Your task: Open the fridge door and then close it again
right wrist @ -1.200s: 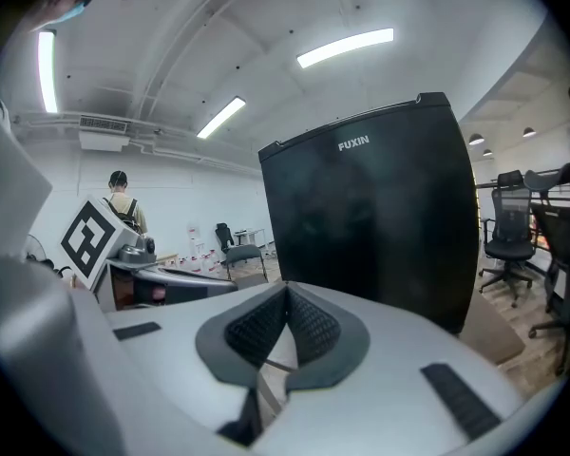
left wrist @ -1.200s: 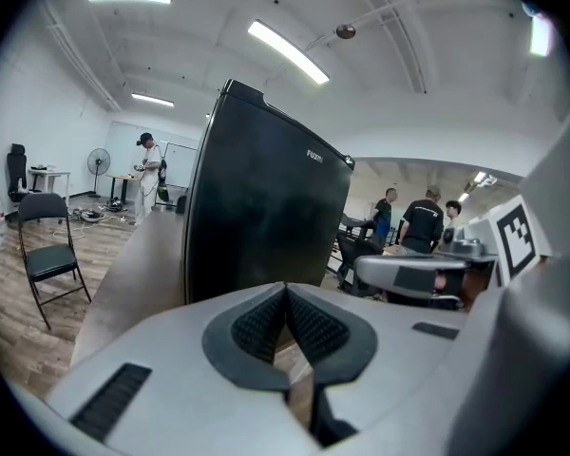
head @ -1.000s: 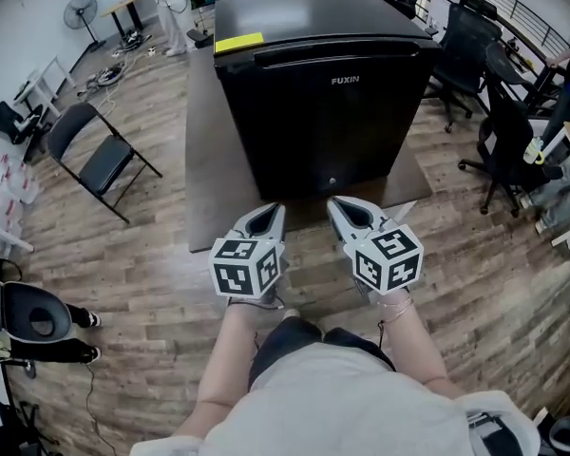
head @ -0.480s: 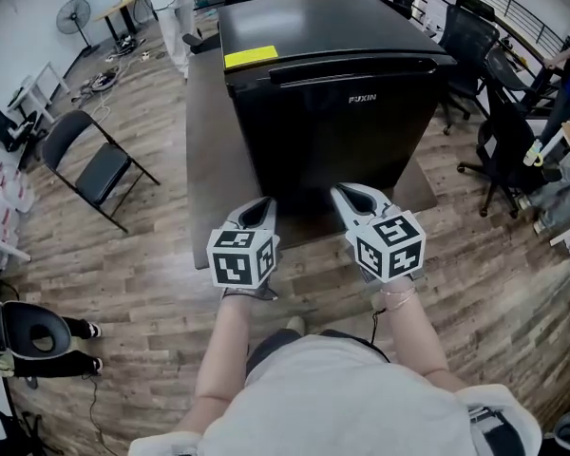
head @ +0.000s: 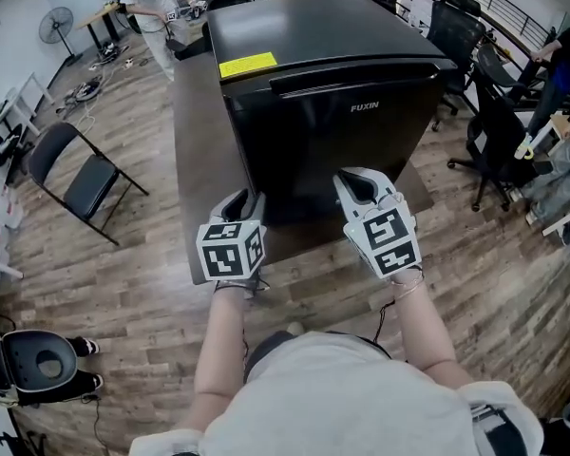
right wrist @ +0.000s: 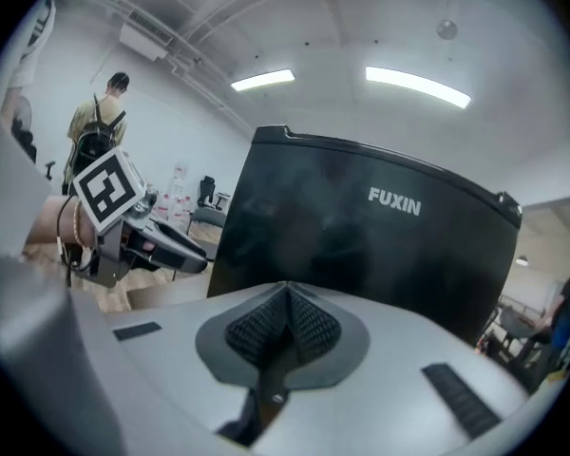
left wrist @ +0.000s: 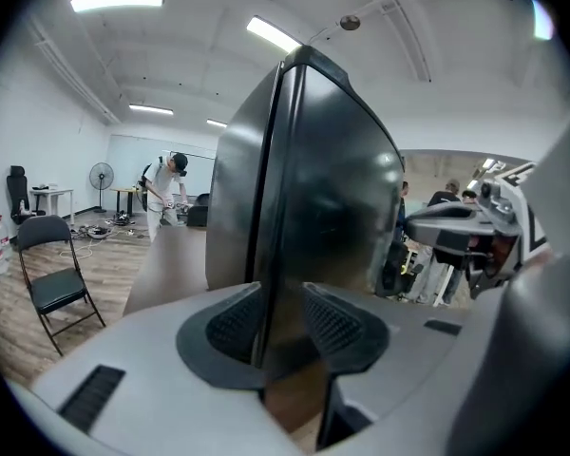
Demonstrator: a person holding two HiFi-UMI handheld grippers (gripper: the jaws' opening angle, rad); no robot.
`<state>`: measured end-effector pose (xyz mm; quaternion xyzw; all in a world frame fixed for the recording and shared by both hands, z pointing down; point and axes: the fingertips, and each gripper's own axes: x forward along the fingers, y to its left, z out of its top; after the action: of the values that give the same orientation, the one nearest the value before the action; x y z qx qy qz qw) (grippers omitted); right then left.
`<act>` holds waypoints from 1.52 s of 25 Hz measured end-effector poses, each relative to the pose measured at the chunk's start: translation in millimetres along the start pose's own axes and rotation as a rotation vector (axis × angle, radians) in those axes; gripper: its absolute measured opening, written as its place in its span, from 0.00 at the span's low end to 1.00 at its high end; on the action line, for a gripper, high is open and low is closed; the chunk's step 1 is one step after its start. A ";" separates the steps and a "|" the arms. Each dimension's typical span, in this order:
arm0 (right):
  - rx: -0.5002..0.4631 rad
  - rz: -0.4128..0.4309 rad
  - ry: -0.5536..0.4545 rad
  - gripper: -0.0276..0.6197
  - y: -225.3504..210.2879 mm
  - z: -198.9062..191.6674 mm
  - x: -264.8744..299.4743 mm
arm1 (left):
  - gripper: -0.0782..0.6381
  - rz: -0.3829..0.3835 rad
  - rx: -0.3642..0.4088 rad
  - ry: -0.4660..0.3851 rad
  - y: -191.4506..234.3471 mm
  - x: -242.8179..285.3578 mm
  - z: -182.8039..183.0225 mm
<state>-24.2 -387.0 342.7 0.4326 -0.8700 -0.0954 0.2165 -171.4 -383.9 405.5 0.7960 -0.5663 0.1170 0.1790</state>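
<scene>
Nearest the camera, the person's two forearms reached forward over the wooden floor [head: 123,283], each hand carrying a gripper with a marker cube at its back. The left gripper [head: 244,202] pointed at the lower left front corner of the fridge [head: 332,84]. Its jaws stood partly apart and were opening, with the pads pressing on nothing. In the left gripper view the fridge's front edge lined up with the gap, beyond the tips. The right gripper [head: 359,184] was aimed at the lower part of the door [head: 361,150], its ribbed pads closed tight together and empty.

The black fridge stood upright on a dark low surface [head: 201,160], just ahead of both grippers. Its door was closed and carried the name FUXIN, and a yellow label [head: 246,65] lay on its top near the left front.

Further off, a folding chair [head: 76,174] stood to the left and office chairs [head: 499,131] to the right. At the far back left were a fan [head: 54,22] and a person [head: 147,3] standing by a desk.
</scene>
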 end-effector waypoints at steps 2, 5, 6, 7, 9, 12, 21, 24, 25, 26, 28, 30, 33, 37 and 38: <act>-0.102 -0.037 0.024 0.04 -4.4 2.0 0.7 | 0.29 -0.008 0.001 0.003 3.5 4.6 0.8; -0.217 -0.090 0.050 0.12 -13.8 3.2 -1.6 | 0.36 -0.043 0.021 0.016 1.5 10.6 0.5; -0.251 -0.103 0.056 0.16 -17.0 4.6 -2.5 | 0.38 -0.056 0.030 0.020 -0.2 12.8 0.5; -0.290 -0.117 0.061 0.19 -20.6 7.1 -3.1 | 0.39 -0.068 0.038 0.022 -1.5 15.3 0.7; -0.375 -0.148 0.070 0.23 -28.4 13.9 -3.4 | 0.41 -0.087 0.050 0.029 -3.0 20.7 0.7; -0.484 -0.176 0.097 0.33 -37.7 23.9 -5.4 | 0.42 -0.102 0.070 0.041 -5.2 25.7 -1.0; -0.749 -0.240 0.122 0.54 -53.3 58.5 -8.6 | 0.42 -0.124 0.061 0.028 -0.5 32.4 4.6; -0.801 -0.258 0.118 0.57 -60.2 70.9 -7.8 | 0.42 -0.129 0.065 0.029 1.2 34.2 4.4; -0.818 -0.268 0.117 0.58 -64.0 75.7 -8.1 | 0.42 -0.131 0.068 0.031 1.1 34.9 4.8; -0.835 -0.279 0.118 0.60 -68.3 80.1 -8.9 | 0.42 -0.131 0.071 0.033 0.5 35.5 5.4; -0.861 -0.287 0.133 0.61 -76.0 84.9 -10.3 | 0.42 -0.130 0.074 0.037 -1.1 35.6 6.2; -0.882 -0.271 0.160 0.62 -80.5 84.8 -9.8 | 0.42 -0.130 0.078 0.041 -2.6 35.8 6.0; -0.927 -0.239 0.201 0.62 -85.6 82.8 -5.5 | 0.43 -0.142 0.083 0.048 -2.5 37.4 6.1; -0.965 -0.202 0.248 0.62 -93.5 80.4 0.8 | 0.43 -0.156 0.087 0.054 -1.5 40.7 7.3; -0.980 -0.188 0.263 0.62 -93.8 78.7 3.2 | 0.43 -0.159 0.088 0.056 -1.2 41.1 6.8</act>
<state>4.8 -448.2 240.6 0.3650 -0.6462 -0.4555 0.4917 -156.8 -421.8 415.1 0.8421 -0.4903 0.1491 0.1683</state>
